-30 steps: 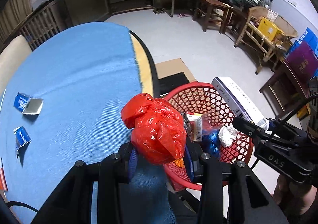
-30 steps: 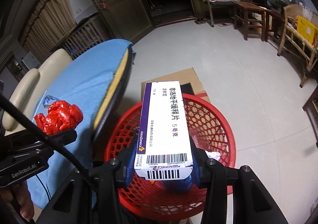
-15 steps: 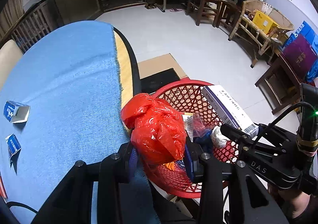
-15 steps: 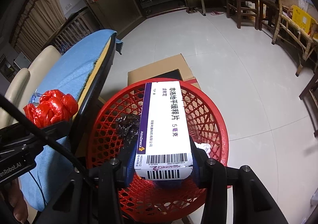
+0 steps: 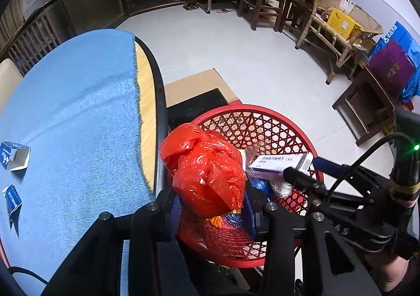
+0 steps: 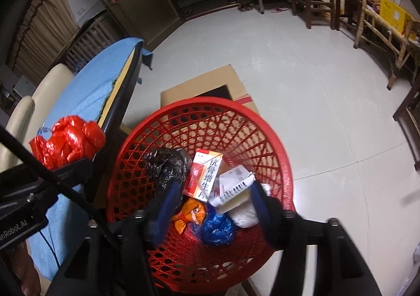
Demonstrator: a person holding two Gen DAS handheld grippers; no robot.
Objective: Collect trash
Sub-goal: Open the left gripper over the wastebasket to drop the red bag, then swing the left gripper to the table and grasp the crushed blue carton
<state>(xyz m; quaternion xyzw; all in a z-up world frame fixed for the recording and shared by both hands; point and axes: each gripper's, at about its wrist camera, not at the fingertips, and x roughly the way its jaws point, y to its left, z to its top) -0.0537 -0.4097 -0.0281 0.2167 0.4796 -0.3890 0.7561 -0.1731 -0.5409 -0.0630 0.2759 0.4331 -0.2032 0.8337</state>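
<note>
My left gripper point(image 5: 211, 206) is shut on a crumpled red plastic bag point(image 5: 207, 172) and holds it over the near rim of the red basket point(image 5: 265, 112); the bag also shows in the right wrist view point(image 6: 67, 142). My right gripper point(image 6: 214, 204) is open over the red basket point(image 6: 282, 154). The white and purple medicine box point(image 6: 232, 188) lies blurred inside the basket, between the spread fingers; it also shows in the left wrist view point(image 5: 281, 163). The basket holds a black bag point(image 6: 165, 170), a red and white box point(image 6: 204, 175) and blue and orange wrappers.
The round table with a blue cloth point(image 5: 68, 112) is at the left, with two small blue and white cartons point(image 5: 14, 156) on it. A flat cardboard box point(image 6: 202, 83) lies on the floor behind the basket. Wooden chairs and tables point(image 5: 265, 1) stand along the far wall.
My right gripper has opened and the medicine box has dropped into the basket. My left gripper has carried the red bag right, from above the table to the basket rim.
</note>
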